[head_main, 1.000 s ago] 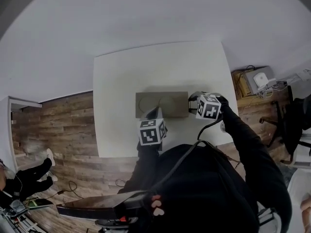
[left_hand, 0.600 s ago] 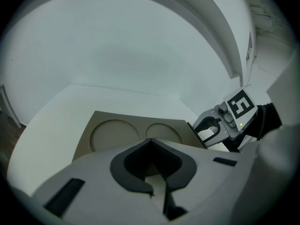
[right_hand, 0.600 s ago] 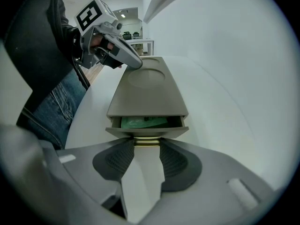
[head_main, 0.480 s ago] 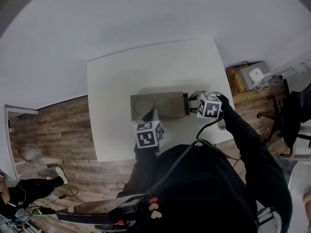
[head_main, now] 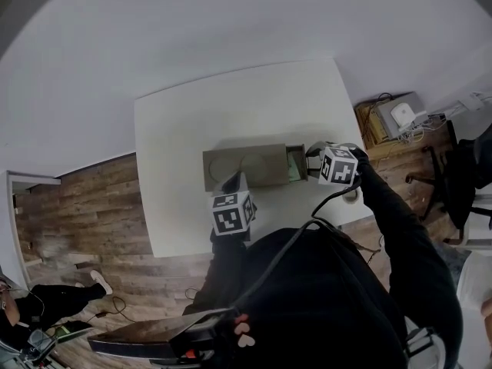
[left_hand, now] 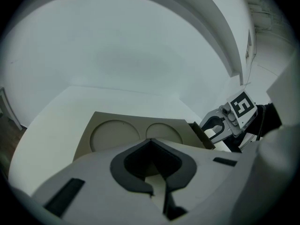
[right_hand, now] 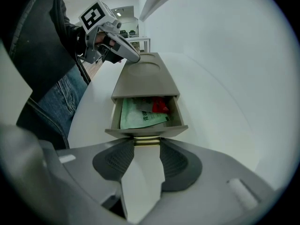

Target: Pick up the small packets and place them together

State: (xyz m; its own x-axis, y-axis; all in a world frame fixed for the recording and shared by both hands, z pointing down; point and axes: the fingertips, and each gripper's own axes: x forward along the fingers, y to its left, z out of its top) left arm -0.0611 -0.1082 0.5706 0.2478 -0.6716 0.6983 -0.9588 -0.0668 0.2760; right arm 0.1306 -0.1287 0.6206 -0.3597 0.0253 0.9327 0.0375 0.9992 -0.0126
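Note:
A beige drawer box [head_main: 244,164] [right_hand: 145,76] with two round hollows in its top lies on the white table [head_main: 231,114]. Its drawer [right_hand: 146,125] stands pulled out and holds a green packet [right_hand: 138,114] and a small red packet [right_hand: 161,105]; green also shows in the drawer [head_main: 295,166] in the head view. My right gripper [right_hand: 146,142] [head_main: 310,160] is shut on the drawer's brass handle [right_hand: 146,141]. The left gripper [head_main: 237,180] [left_hand: 150,143] is shut, empty, its tips resting on the box's top [left_hand: 136,132] near the front edge.
The box sits near the table's front edge [head_main: 192,248], with bare white tabletop behind and to the left of it. Beyond the table, wooden floor [head_main: 84,198], a cluttered low stand [head_main: 396,121] and a dark chair [head_main: 465,183] at the right.
The right gripper has drawn the drawer out to the right, so the packets inside now show. The left gripper has stayed on the box top.

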